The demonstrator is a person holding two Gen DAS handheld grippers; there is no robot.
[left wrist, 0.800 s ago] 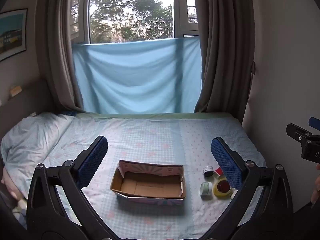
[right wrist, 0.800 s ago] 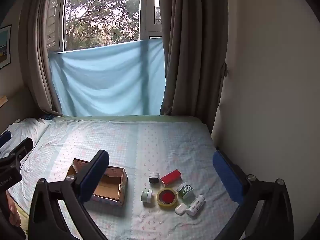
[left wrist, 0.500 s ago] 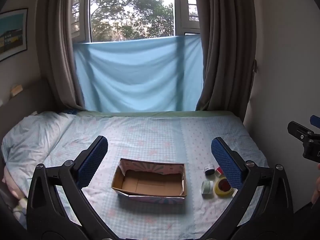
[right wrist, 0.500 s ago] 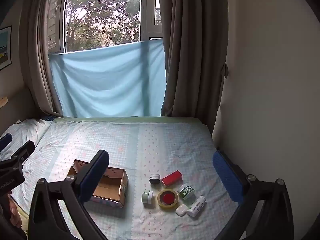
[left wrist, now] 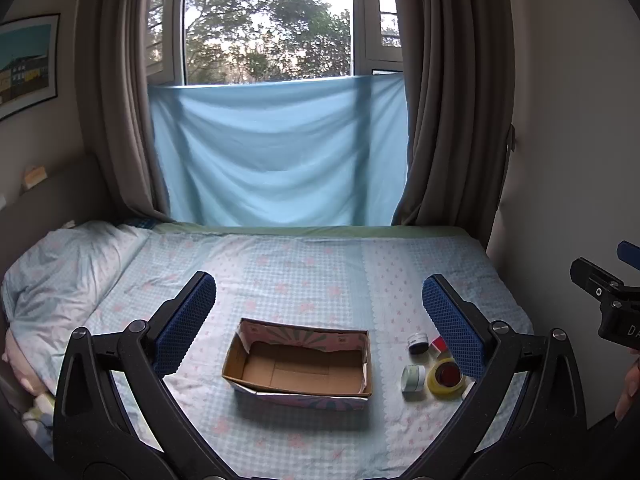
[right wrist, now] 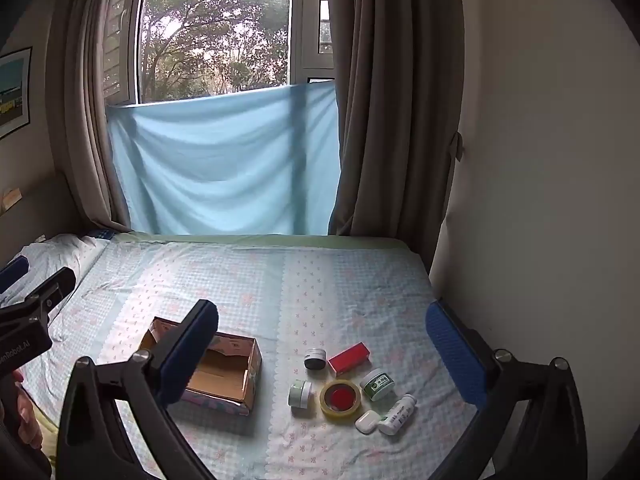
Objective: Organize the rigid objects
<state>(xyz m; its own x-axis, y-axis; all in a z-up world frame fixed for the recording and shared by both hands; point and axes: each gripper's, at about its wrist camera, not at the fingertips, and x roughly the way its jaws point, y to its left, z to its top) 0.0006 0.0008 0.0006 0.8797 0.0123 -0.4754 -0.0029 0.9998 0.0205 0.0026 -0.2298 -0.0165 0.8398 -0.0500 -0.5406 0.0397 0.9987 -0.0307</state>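
An open cardboard box (left wrist: 300, 364) (right wrist: 218, 372) sits empty on the bed. To its right lie several small items: a yellow tape roll (right wrist: 340, 398) (left wrist: 446, 378), a red box (right wrist: 348, 358), a dark-lidded jar (right wrist: 315, 359) (left wrist: 417, 343), a pale green jar (right wrist: 300, 393) (left wrist: 413, 378), a green-labelled white jar (right wrist: 377, 384), a white bottle (right wrist: 398, 414) and a white earbud case (right wrist: 367, 421). My left gripper (left wrist: 318, 316) is open and empty, held above the box. My right gripper (right wrist: 322, 348) is open and empty, held above the items.
The bed has a light blue floral sheet (left wrist: 304, 264) and a pillow (left wrist: 60, 264) at the left. A wall (right wrist: 540, 200) stands close on the right. Curtains (right wrist: 396, 100) and a blue cloth (left wrist: 276, 152) hang at the far end.
Both grippers have drifted slightly; the view has shifted a little. Nothing on the bed has moved.
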